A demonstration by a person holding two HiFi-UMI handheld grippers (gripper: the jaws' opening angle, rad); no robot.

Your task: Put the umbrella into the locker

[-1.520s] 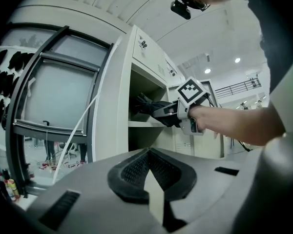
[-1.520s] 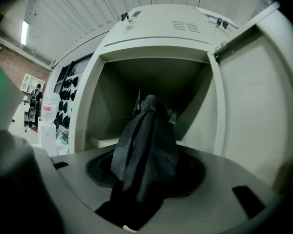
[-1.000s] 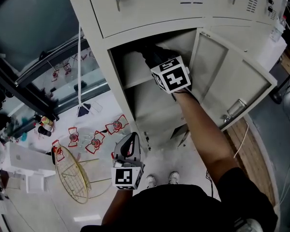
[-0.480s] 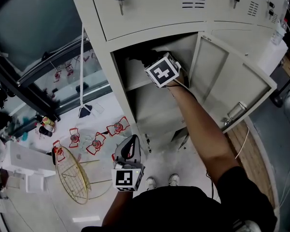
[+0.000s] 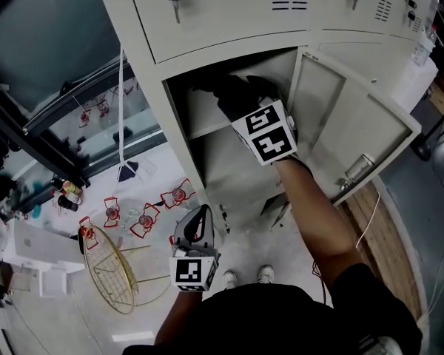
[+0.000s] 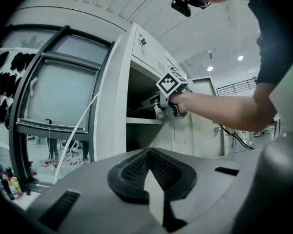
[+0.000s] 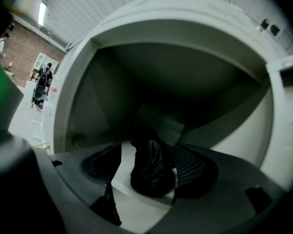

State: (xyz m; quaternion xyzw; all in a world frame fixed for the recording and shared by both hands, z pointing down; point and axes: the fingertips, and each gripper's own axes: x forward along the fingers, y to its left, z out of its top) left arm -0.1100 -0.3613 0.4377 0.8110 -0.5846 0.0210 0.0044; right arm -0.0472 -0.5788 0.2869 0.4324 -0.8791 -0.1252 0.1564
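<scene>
**Umbrella on the locker shelf, between the spread right jaws**

The tall pale locker [image 5: 229,21] fills the top of the head view. Its middle compartment stands open, with the door [image 5: 355,132] swung out towards the right edge. Inside, a light shelf [image 5: 207,120] crosses the compartment.

The right gripper [image 7: 149,162] reaches into that compartment with its jaws well apart. The black folded umbrella [image 7: 150,172] lies on the shelf between them. It sits close against the right-hand pad, with bare shelf showing beside the left-hand one. Whether the right-hand pad actually touches the umbrella is unclear.

The left gripper [image 5: 197,228] hangs low at bottom centre, outside the locker, with its jaws pressed together on nothing.

The umbrella's far end fades into the dark rear of the compartment. From the head view it is only a black shape in shadow.
</scene>
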